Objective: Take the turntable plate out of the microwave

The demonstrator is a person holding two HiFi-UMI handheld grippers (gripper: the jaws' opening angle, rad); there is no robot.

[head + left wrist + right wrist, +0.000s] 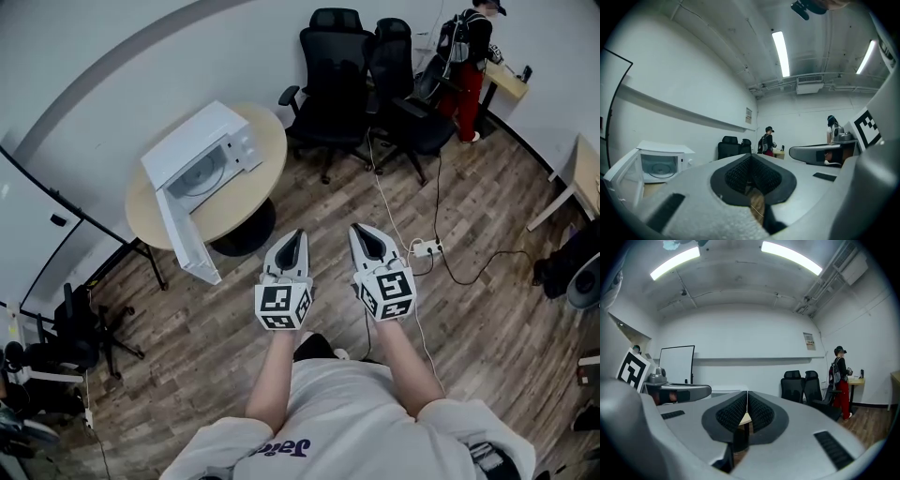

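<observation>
The white microwave point(202, 155) stands on a round wooden table point(248, 192) ahead and to the left, with its door point(183, 239) swung wide open. The glass turntable plate point(199, 176) lies inside the cavity; it also shows as the plate point(659, 168) in the left gripper view. My left gripper point(297, 236) and right gripper point(362, 231) are held side by side, level, over the wooden floor, short of the table. Both are shut, with nothing between the jaws. Neither one touches the microwave.
Black office chairs point(337, 80) stand behind the table. A person in red trousers point(471, 70) stands at a desk at the back right. A power strip point(427, 247) and cables lie on the floor to my right. A whiteboard point(677, 364) leans at the left wall.
</observation>
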